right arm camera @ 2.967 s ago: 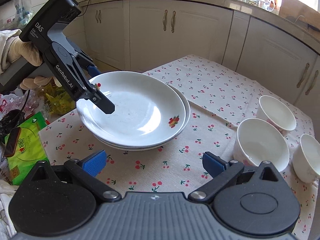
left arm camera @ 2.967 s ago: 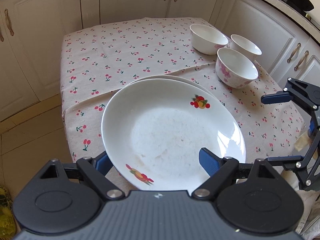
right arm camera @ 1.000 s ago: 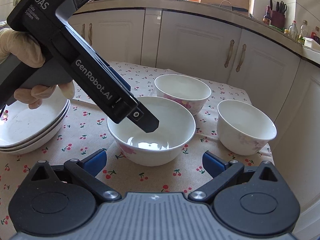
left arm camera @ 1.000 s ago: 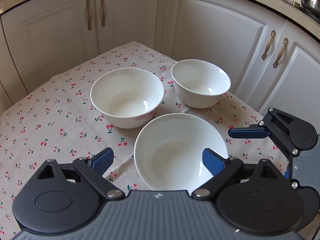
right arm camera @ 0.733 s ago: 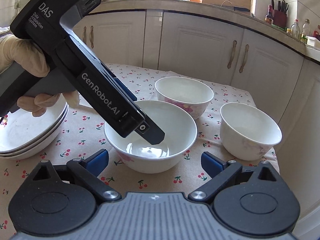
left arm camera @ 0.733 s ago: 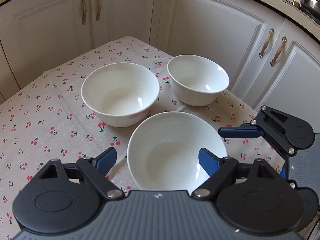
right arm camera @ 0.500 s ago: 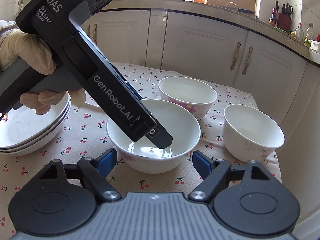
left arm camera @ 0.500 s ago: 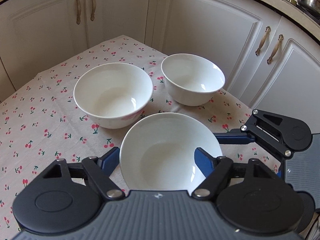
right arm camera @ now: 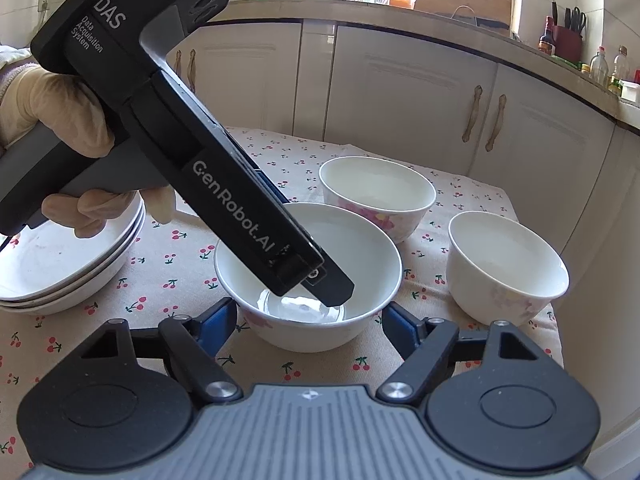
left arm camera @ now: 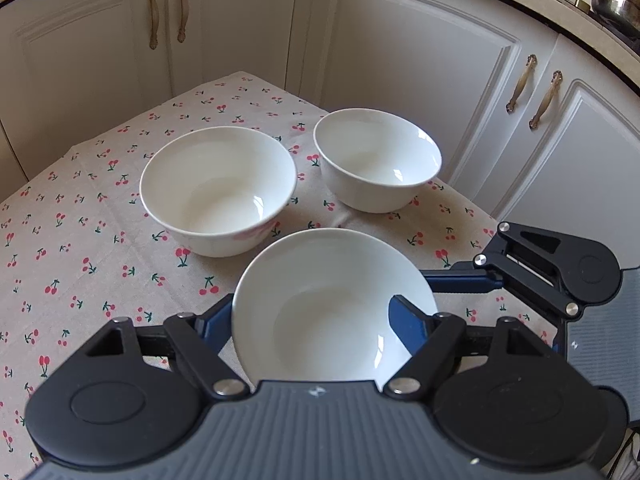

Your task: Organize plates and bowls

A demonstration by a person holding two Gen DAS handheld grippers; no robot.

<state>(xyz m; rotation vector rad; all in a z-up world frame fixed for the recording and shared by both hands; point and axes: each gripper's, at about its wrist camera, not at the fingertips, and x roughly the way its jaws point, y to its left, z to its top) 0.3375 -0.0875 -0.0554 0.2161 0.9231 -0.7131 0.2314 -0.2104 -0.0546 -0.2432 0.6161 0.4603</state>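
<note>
Three white bowls stand on the cherry-print tablecloth. The nearest bowl sits between my left gripper's fingers: the right finger is inside it and the left finger outside, and the jaws stand close against its near rim. In the right wrist view that gripper's finger reaches down into the bowl. My right gripper is open, its blue pads on either side of the same bowl's near wall. A second bowl and a third bowl stand behind.
Stacked white plates lie at the left of the table. White cabinet doors close in behind and to the right of the table. The table edge runs just right of the third bowl.
Both grippers have moved from the plates to the bowls. My left gripper's jaws have narrowed onto the nearest bowl's rim, and my right gripper has come closer and narrowed around the same bowl.
</note>
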